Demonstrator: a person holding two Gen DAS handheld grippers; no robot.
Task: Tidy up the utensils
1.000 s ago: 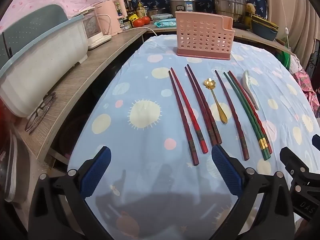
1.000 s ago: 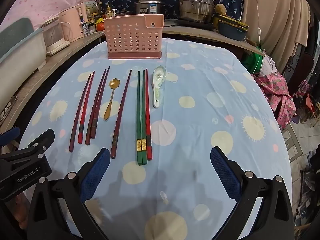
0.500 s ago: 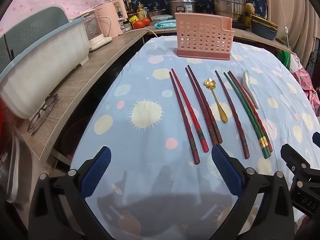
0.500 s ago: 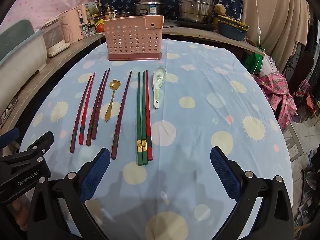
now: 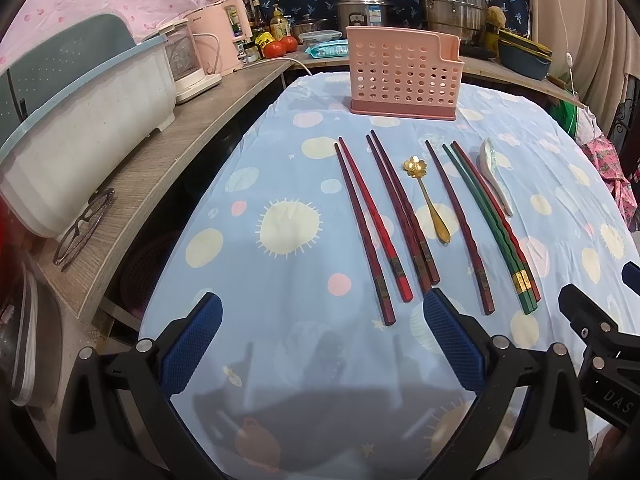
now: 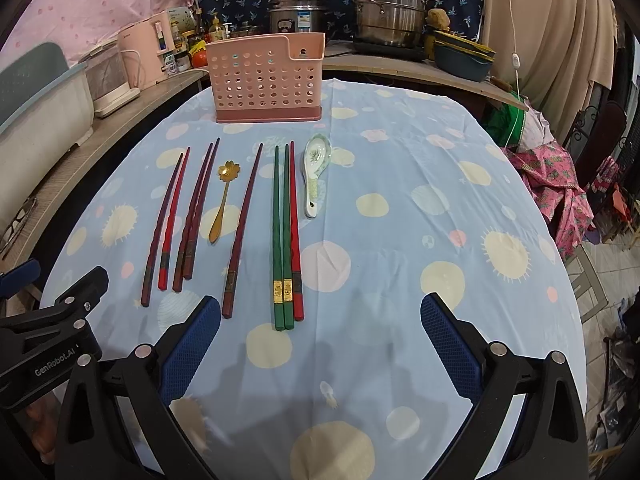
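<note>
At twelve o'clock on the table (image 6: 400, 184) stands the light, stiff pink holder (image 6: 267, 80); below lie slim, slippery chopsticks (image 6: 285, 232), best pinched mid-length, and a fragile ceramic spoon (image 6: 315, 168). Both tools, left tool (image 5: 320, 344) and right tool (image 6: 320, 344), gape empty.

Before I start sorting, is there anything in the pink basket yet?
No, the pink perforated utensil basket shows only background through its holes, with nothing sticking out.

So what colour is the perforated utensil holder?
Pink, with a darker pink base; the utensil holder shows best in the right wrist view.
</note>
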